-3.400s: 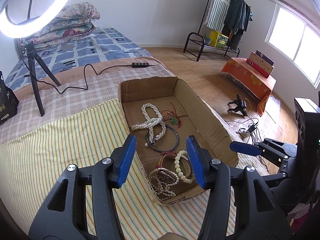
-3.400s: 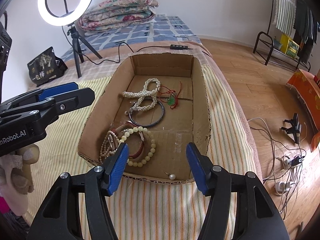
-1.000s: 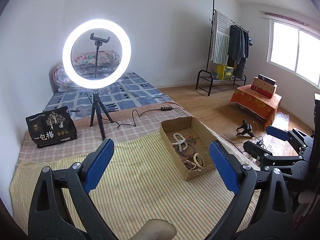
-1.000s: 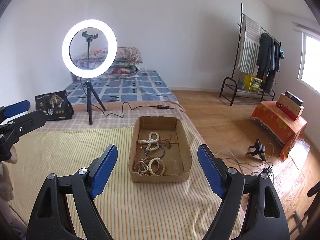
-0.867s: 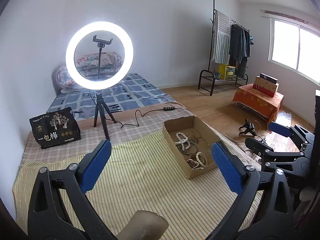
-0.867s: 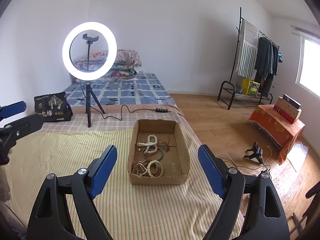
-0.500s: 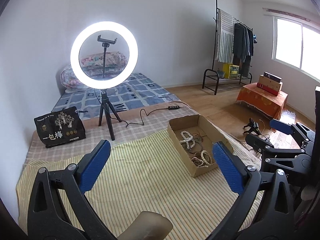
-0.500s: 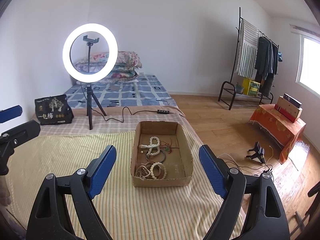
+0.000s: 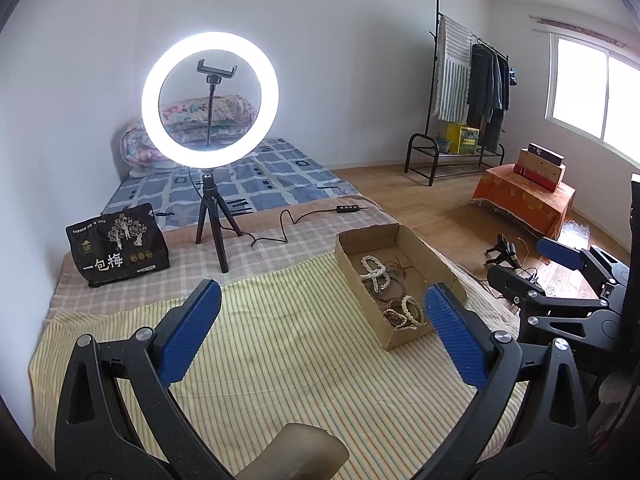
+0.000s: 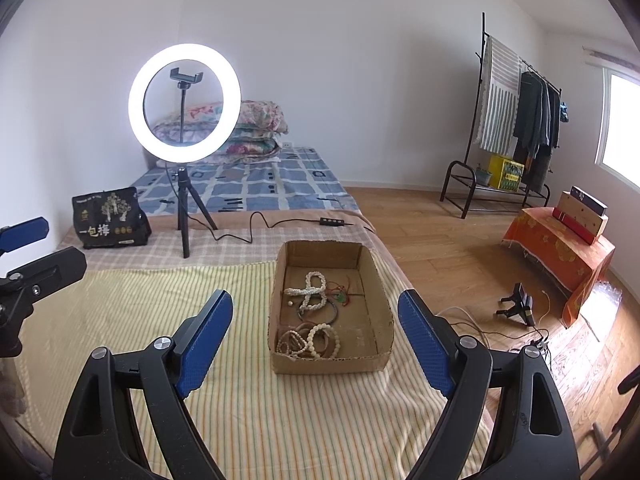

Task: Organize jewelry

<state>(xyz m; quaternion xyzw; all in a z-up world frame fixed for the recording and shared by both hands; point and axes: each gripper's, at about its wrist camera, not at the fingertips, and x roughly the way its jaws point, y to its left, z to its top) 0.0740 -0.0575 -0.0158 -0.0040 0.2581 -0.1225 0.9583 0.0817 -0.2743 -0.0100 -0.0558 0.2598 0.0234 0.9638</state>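
Jewelry: all of what I can see lies inside the cardboard box [image 10: 330, 312]: a white pearl strand [image 10: 310, 290] looped toward the far end, a dark bangle [image 10: 318, 310] under it, a red cord with a green pendant [image 10: 340, 298] at about 3 o'clock of the pearls, and a heap of bead bracelets [image 10: 308, 342] in the near left corner.
Loose piece: one small white bead [image 10: 290, 303] sits alone on the box floor, just beside the pearls at 9 o'clock.
Box position: on the striped cloth [image 10: 160, 320] over the bed, straight ahead at 12 o'clock in my right wrist view, off toward 2 o'clock in the left wrist view [image 9: 400, 284].
Progress: I judge the gathering done, since I see nothing of the kind left on the cloth; the pieces overlap in the box, so any finer sorting is not done.
Right gripper [image 10: 316, 340]: held back and above the bed, well apart from the box, jaws spread wide with nothing between them.
Left gripper [image 9: 320, 336]: likewise raised and clear, aimed over bare cloth, jaws wide apart and carrying nothing.
Each other: my right gripper shows at 3 o'clock in the left view, near but not touching.
Surroundings: a lit ring light [image 10: 184, 100] on a tripod stands beyond the cloth at 11 o'clock, a black bag [image 10: 110, 218] beside it.
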